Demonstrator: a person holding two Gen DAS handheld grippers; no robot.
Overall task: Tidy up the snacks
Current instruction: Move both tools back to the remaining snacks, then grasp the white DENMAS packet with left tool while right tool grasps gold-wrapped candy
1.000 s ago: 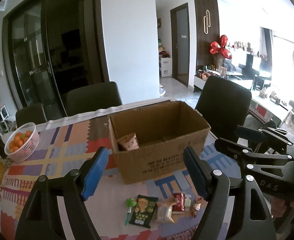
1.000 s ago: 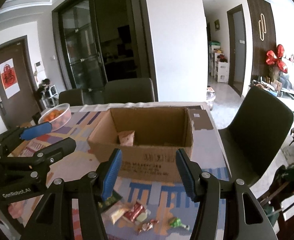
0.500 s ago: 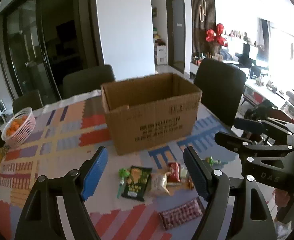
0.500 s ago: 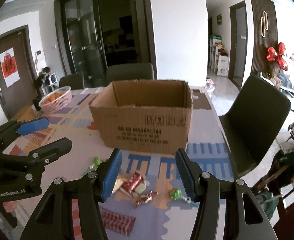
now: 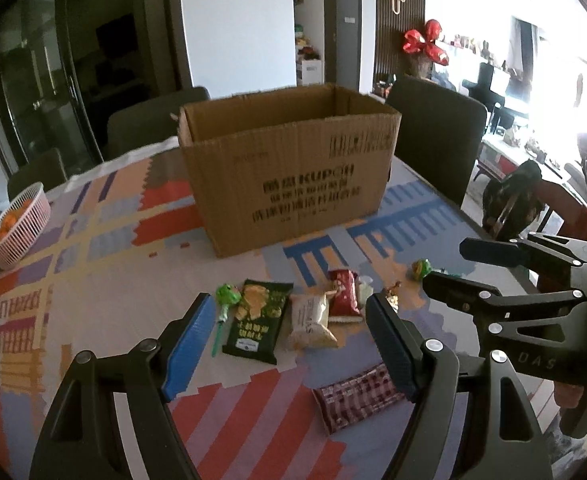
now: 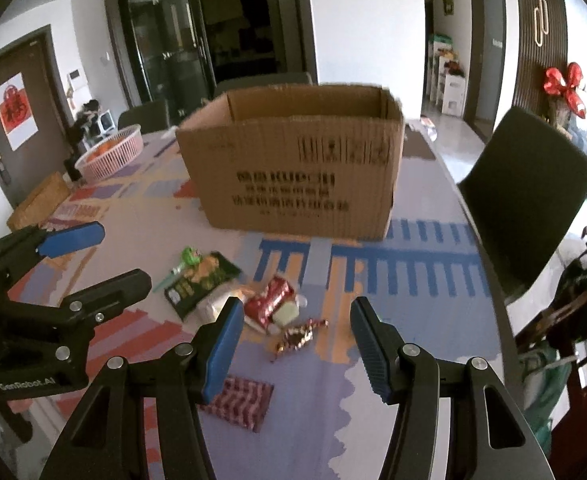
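Left tongs (image 5: 289, 344): we hold them apart, empty.
Right tongs (image 6: 293, 340): apart, empty.
Snacks (image 5: 313, 312): before our box (image 5: 293, 176).

Around my table, the things I leave alone.
A pink basket (image 5: 21, 224) of oranges (image 5: 6, 227) stands at the left edge; dark chairs (image 6: 529, 184) surround the patterned tablecloth (image 5: 93, 280).

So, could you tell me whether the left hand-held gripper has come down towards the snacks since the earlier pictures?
Yes. The left hand-held gripper has sunk: the brown cardboard box, once seen into from above, now shows only its side, and its open jaws frame the dark green snack packet.
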